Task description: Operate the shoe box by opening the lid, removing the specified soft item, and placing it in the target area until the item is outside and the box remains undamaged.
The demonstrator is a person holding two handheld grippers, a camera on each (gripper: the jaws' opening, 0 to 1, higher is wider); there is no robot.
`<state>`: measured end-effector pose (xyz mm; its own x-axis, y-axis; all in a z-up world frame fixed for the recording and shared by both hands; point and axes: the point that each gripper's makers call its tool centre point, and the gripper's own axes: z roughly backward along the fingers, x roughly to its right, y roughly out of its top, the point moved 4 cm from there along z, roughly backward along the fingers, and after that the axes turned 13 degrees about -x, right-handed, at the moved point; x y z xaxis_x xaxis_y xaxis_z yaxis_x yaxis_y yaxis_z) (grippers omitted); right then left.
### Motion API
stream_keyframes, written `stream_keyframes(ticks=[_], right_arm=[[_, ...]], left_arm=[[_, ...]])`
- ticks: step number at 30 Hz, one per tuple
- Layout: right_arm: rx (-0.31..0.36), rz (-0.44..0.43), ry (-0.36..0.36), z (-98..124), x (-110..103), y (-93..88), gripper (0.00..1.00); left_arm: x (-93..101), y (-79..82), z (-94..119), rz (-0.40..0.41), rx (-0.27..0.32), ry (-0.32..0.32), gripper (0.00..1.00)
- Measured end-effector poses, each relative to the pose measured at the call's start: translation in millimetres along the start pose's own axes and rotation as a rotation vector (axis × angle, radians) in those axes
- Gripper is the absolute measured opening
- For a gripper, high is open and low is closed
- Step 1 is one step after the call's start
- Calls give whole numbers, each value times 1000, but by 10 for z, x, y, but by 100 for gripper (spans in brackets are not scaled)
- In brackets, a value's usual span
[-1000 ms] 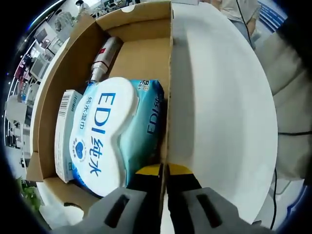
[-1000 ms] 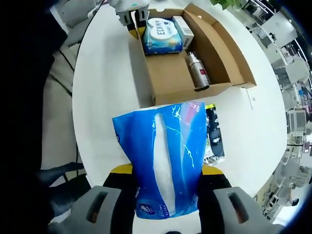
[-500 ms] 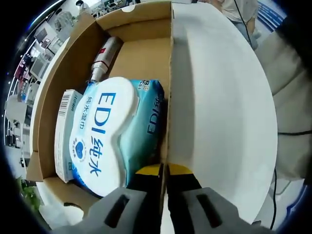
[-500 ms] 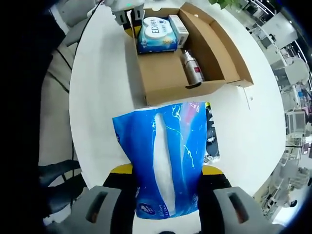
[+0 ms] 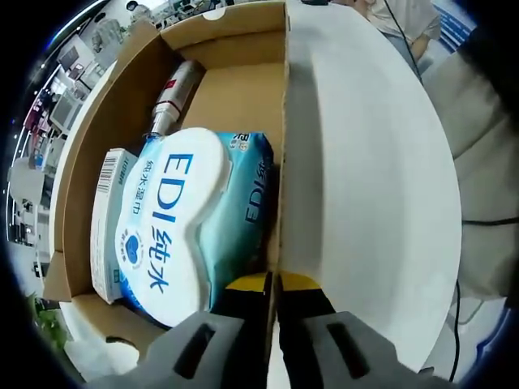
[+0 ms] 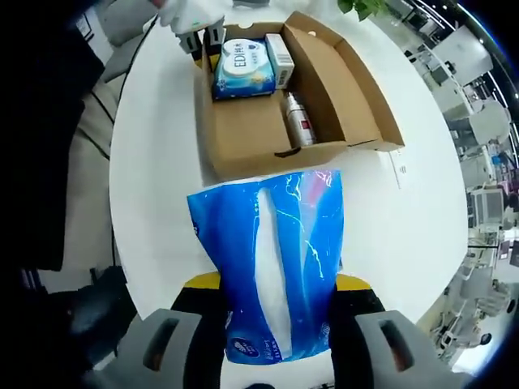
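The open cardboard shoe box [image 5: 235,105] holds a teal EDI wet-wipes pack [image 5: 174,219], a small white carton [image 5: 107,219] and a silver spray bottle [image 5: 172,97]. My left gripper [image 5: 272,285] is shut on the box's near side wall. In the right gripper view, my right gripper [image 6: 277,282] is shut on a soft blue tissue pack [image 6: 272,267], held in the air over the white table [image 6: 154,162], on the near side of the box [image 6: 243,130]. The left gripper [image 6: 199,36] shows at the box's far corner.
The box lid flap [image 6: 357,97] lies folded out to the right. Round table edges curve close on both sides, with floor and a dark chair beyond. A person [image 5: 405,16] stands past the table. A green plant [image 6: 361,6] is behind the box.
The right gripper has pulled back with the blue pack, so the box looks smaller and farther off. The left gripper and the box contents have stayed put.
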<state>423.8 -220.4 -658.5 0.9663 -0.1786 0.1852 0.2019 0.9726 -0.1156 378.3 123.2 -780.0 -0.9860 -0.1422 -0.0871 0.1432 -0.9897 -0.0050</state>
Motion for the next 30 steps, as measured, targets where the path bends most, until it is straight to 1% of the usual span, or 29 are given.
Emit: stream_keyframes(ticks=[8,14,20,30], right_arm=[[22,-19,0,-11,115,-15,46],[-2,0,-8,-119,185,-36,46],[14,-12,-22,-236,268,8,46],[8,8,-21,-417,293,52,46]], left_arm=[[-4,-1,-6,1,0,1,1],[-5,1,-6,3,0,-1,1],[-6,7,-6,5,0,-2,1],[-3,11,1,8,0,-3,1]])
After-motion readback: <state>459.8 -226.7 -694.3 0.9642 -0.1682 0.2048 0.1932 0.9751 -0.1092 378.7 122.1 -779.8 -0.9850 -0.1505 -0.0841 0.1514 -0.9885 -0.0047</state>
